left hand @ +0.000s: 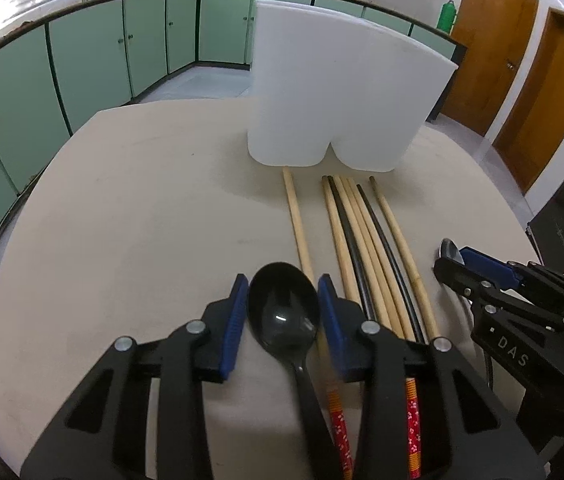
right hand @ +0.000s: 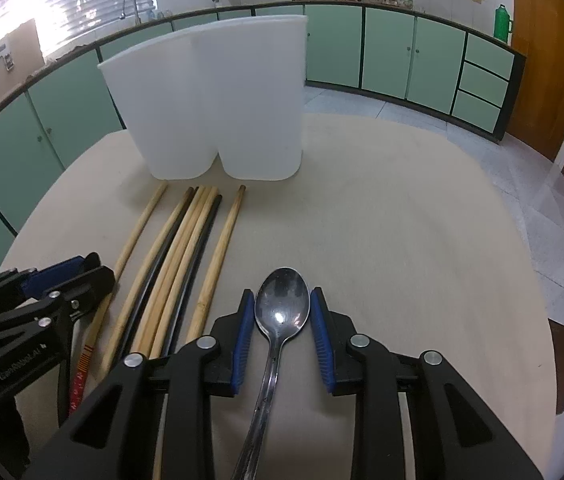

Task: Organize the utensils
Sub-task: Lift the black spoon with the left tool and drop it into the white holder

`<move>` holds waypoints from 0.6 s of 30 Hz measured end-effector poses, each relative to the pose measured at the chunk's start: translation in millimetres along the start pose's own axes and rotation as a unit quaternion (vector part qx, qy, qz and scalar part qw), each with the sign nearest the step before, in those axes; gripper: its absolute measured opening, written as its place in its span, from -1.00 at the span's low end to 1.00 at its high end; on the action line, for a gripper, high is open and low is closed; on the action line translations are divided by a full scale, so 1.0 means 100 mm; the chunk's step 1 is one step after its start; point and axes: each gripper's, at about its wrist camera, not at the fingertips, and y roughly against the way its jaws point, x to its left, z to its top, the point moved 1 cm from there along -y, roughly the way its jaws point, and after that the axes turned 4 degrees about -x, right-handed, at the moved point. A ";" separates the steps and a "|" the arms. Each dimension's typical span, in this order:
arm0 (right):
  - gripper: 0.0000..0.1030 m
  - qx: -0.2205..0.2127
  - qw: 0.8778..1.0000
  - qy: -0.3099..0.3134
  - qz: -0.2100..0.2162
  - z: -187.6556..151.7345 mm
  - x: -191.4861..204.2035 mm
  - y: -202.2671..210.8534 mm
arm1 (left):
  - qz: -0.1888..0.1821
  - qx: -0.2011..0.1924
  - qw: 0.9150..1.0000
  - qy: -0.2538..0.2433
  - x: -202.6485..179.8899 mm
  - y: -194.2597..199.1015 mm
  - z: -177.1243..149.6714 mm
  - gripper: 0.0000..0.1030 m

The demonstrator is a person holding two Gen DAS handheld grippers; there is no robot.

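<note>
In the left wrist view, a black plastic spoon [left hand: 283, 308] is seen at bottom centre, its bowl framed by the blue pads of the left gripper [left hand: 283, 298]; the pads sit right at the bowl's edges, but whether they press on it cannot be told. In the right wrist view, a metal spoon [right hand: 282, 306] is clasped at bottom centre by the right gripper [right hand: 282, 312], the blue pads being closed against the sides of its bowl. A row of wooden and black chopsticks [left hand: 365, 248] is laid on the beige table [left hand: 142, 220], between the two spoons. A white two-compartment holder [left hand: 337, 92] is stood upright in the upper middle of the frame, just beyond the chopstick tips.
</note>
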 end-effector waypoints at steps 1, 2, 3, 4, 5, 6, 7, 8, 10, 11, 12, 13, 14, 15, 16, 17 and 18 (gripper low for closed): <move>-0.45 -0.006 1.000 -0.005 0.002 0.00 -0.02 0.03 | -0.003 -0.005 1.000 0.002 0.00 0.02 0.00 -0.33; -0.46 -0.012 1.000 -0.008 0.004 -0.01 -0.04 0.05 | -0.005 -0.013 1.000 0.005 0.01 0.06 0.00 -0.33; -0.46 -0.020 1.000 -0.012 0.005 -0.01 -0.07 0.08 | -0.008 -0.025 1.000 0.007 0.03 0.11 0.01 -0.33; -0.46 -0.031 0.999 -0.016 0.007 -0.01 -0.09 0.13 | -0.008 -0.035 0.999 0.006 0.05 0.15 0.02 -0.33; -0.46 -0.038 0.999 -0.017 0.008 0.00 -0.10 0.17 | -0.008 -0.045 0.999 0.006 0.06 0.19 0.04 -0.33; -0.46 -0.047 0.999 -0.017 0.009 0.02 -0.11 0.21 | -0.009 -0.061 0.998 0.006 0.08 0.25 0.06 -0.33; -0.46 -0.057 0.998 -0.016 0.010 0.04 -0.12 0.25 | -0.010 -0.072 0.997 0.005 0.08 0.29 0.07 -0.34; -0.46 -0.066 0.998 -0.015 0.014 0.06 -0.12 0.29 | -0.010 -0.085 0.996 0.003 0.09 0.34 0.08 -0.34; -0.46 -0.083 0.996 -0.018 0.025 0.12 -0.13 0.37 | -0.010 -0.113 0.994 -0.004 0.08 0.44 0.13 -0.34; -0.46 -0.094 0.995 -0.020 0.032 0.16 -0.14 0.42 | -0.012 -0.126 0.992 -0.008 0.06 0.48 0.15 -0.34; -0.46 -0.104 0.994 -0.020 0.036 0.20 -0.14 0.47 | -0.013 -0.134 0.991 -0.011 0.05 0.52 0.17 -0.34; -0.46 -0.115 0.992 -0.019 0.040 0.23 -0.15 0.52 | -0.014 -0.146 0.989 -0.015 0.04 0.56 0.20 -0.34; -0.46 -0.121 0.992 -0.018 0.041 0.28 -0.14 0.55 | -0.016 -0.156 0.988 -0.018 0.03 0.58 0.23 -0.34; -0.46 -0.132 0.990 -0.018 0.044 0.32 -0.14 0.60 | -0.020 -0.167 0.986 -0.020 0.01 0.62 0.27 -0.34; -0.46 -0.142 0.988 -0.019 0.048 0.37 -0.15 0.65 | -0.022 -0.173 0.984 -0.020 0.00 0.64 0.29 -0.34; -0.46 -0.151 0.987 -0.020 0.051 0.41 -0.15 0.69 | -0.025 -0.183 0.983 -0.022 -0.02 0.68 0.34 -0.34; -0.46 -0.161 0.985 -0.021 0.053 0.47 -0.16 0.74 | -0.025 -0.190 0.981 -0.023 -0.04 0.71 0.37 -0.34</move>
